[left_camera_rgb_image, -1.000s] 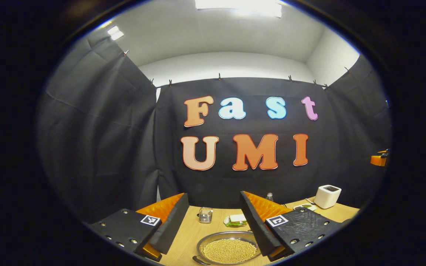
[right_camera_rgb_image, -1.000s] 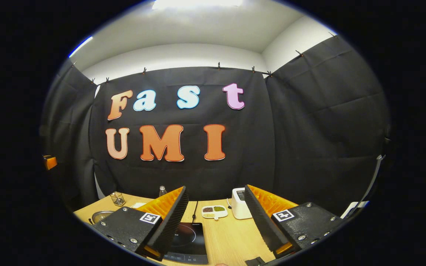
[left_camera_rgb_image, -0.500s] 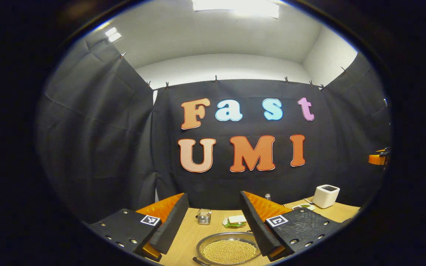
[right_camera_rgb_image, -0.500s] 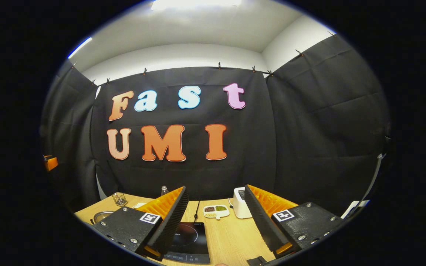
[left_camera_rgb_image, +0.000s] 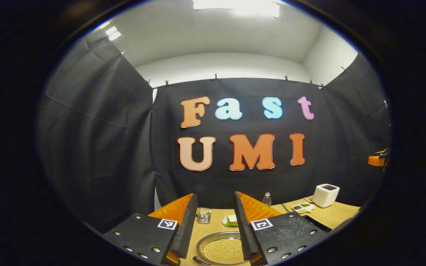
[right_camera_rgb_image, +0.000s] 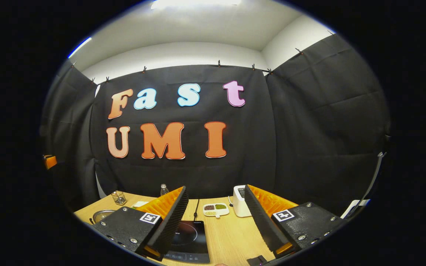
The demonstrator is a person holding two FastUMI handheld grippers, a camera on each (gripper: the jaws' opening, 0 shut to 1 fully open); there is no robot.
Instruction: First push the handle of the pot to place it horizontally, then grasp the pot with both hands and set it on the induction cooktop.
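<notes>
While left gripper [left_camera_rgb_image: 215,207] gapes narrowly above pot [left_camera_rgb_image: 222,251], right gripper [right_camera_rgb_image: 216,201] spread wide, both empty

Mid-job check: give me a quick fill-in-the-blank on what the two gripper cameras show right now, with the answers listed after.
1. The pot between the left gripper's fingers is filled with small yellow ____.
2. The flat black appliance ahead of the right gripper is the induction ____.
3. Neither gripper holds anything; the jaws of both are ____.
4. In the right gripper view, the white box sits on the wooden ____, near the small dish.

Answers: beans; cooktop; open; table
</notes>
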